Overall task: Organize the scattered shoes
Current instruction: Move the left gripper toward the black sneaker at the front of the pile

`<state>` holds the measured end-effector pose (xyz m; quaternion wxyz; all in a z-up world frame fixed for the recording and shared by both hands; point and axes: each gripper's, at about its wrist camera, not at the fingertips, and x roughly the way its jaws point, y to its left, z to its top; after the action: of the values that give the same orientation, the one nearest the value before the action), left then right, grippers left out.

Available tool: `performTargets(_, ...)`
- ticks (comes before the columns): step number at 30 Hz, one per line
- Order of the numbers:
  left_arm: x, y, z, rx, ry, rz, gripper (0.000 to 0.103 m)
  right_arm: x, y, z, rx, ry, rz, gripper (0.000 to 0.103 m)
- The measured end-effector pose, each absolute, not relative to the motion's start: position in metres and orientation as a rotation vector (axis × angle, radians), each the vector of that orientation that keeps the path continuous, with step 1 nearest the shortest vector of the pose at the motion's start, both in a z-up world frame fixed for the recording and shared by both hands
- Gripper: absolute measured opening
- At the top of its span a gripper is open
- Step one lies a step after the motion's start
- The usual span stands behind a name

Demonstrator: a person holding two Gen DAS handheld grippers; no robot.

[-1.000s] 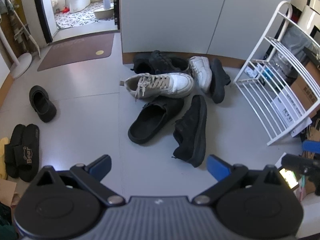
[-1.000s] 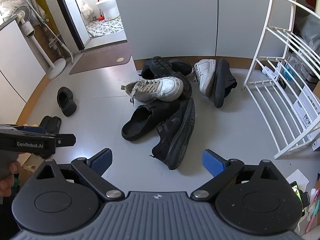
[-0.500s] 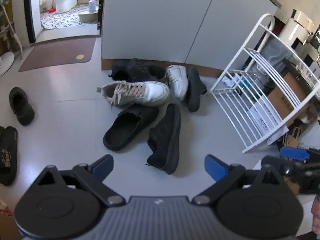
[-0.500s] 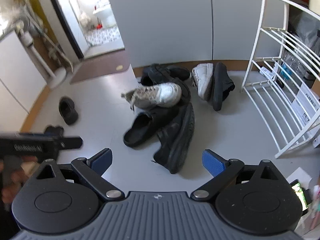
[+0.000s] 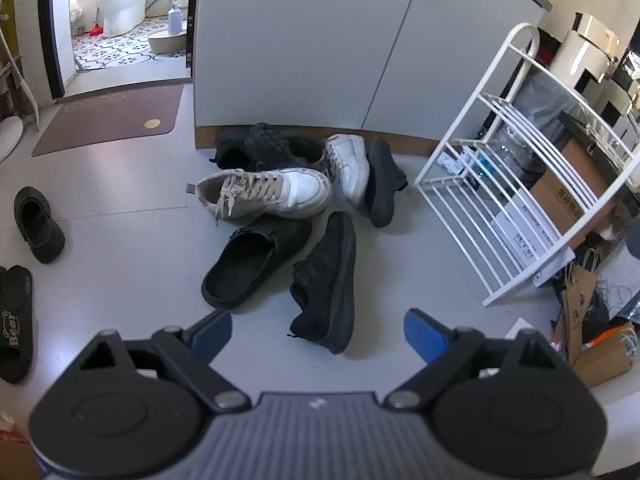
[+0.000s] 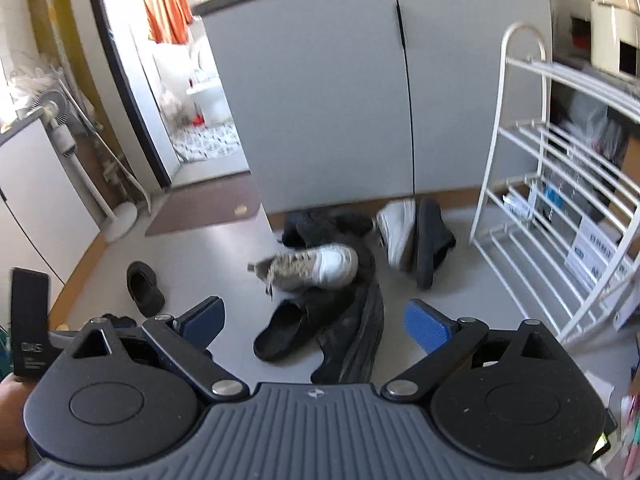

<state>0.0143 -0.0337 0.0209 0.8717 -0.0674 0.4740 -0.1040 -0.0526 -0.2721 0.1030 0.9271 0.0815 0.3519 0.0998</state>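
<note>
Grey floor tile, hallway beside a grey cabinet; shoes heaped at its foot.

Item: pile of shoes, centre of the left wrist view. White laced sneaker [image 5: 266, 194] rides on top, toe toward 3 o'clock, resting on a black slip-on [image 5: 256, 266] whose open heel points to 7 o'clock. Black sneaker [image 5: 328, 284] lies on its side at 5 o'clock of the pile, touching the slip-on. Second white sneaker [image 5: 349, 168] and a dark shoe [image 5: 382, 182] lie side by side at 1 o'clock; more black shoes [image 5: 266, 146] are jammed against the cabinet base. Overlap suggests dropped, not placed.

Strays: black clog [image 5: 38, 224] at 9 o'clock, well apart; black slides [image 5: 14, 320] at 8 o'clock, at the frame edge.

Likely destination: white wire rack [image 5: 516, 184] at 3 o'clock, shelves bare of shoes, just beside the dark shoe.

Tools: left gripper [image 5: 318, 332] and right gripper [image 6: 314, 318] both hover above the pile, jaws spread wide, nothing between them.

Obstructions: paper bags [image 5: 588, 320] and a cardboard box [image 5: 568, 204] crowd the rack's far side; stacked shoes must be lifted top-down.
</note>
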Motion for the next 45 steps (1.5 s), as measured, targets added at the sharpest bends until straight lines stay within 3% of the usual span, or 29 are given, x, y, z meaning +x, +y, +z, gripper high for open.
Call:
performTargets(9, 0.016, -0.034, 0.026, -0.173, 1.011, -0.209, 0.086, -0.057, -0.296, 0.107, 0.181, 0.622, 0.017, 0.100)
performTargets(26, 0.011, -0.047, 0.066, -0.052, 1.039, -0.200, 0.086, -0.035, -0.347, 0.098, 0.286, 0.619, -0.056, 0.100)
performTargets(45, 0.070, -0.026, 0.036, -0.090, 1.069, -0.257, 0.082, -0.019, -0.330, 0.061, 0.332, 0.791, 0.177, 0.100)
